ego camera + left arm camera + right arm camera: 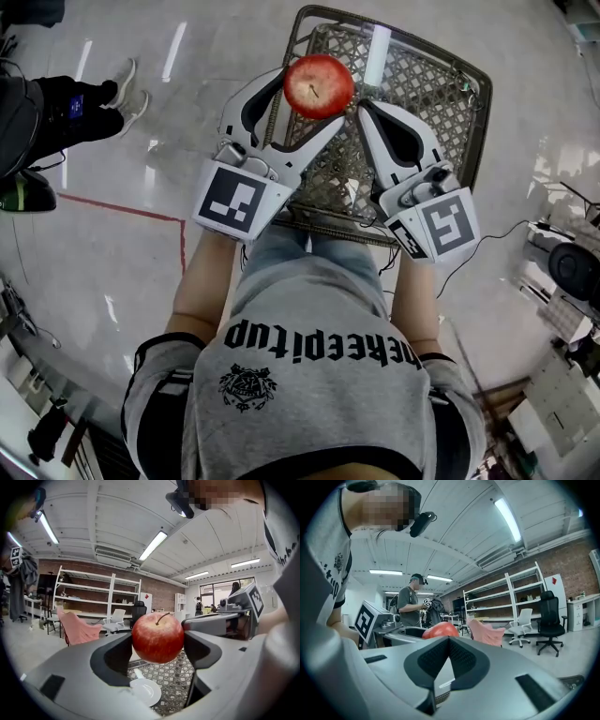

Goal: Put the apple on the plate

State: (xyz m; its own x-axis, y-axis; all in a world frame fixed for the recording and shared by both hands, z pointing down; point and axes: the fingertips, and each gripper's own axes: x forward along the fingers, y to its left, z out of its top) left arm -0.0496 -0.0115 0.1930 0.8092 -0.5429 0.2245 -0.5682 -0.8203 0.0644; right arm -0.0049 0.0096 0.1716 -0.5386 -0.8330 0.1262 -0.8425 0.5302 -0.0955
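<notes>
- Left hand-held gripper (302, 105) has its jaws closed on the apple (319, 86), one jaw pressing each side of the fruit. In its own view the left hand-held gripper (158, 645) shows the apple (158, 637) sitting squarely between the dark pads, stem up and tipped toward 1 o'clock.
- Right hand-held gripper (362, 109) has its jaws pressed together with nothing between them. In the head view its tip lies just beside the apple, at about 4 o'clock from it.
- In the right gripper view, the right hand-held gripper (449, 639) shows its two pads meeting in a point. The top of the apple (439, 630) peeks over them at about 11 o'clock.
- The apple is red with pale speckles. It is held in the air above the table (450, 103), not resting on anything.
- The plate (146, 692) is white and round. In the left gripper view it lies on the table (177, 679) below the apple, at about 6 o'clock from it and well apart from it.
- The table has a woven lattice top in a dark frame and stands on a pale glossy floor (112, 272).
- The person's two forearms run from 6 o'clock up to the marker cubes on the two tools.
- At 10 o'clock in the head view, another person's shoes (127, 89) stand on the floor.
- White shelves (96, 597) stand against a brick wall behind the apple in the left gripper view, with a pink chair (77, 627) at 9 o'clock from the fruit.
</notes>
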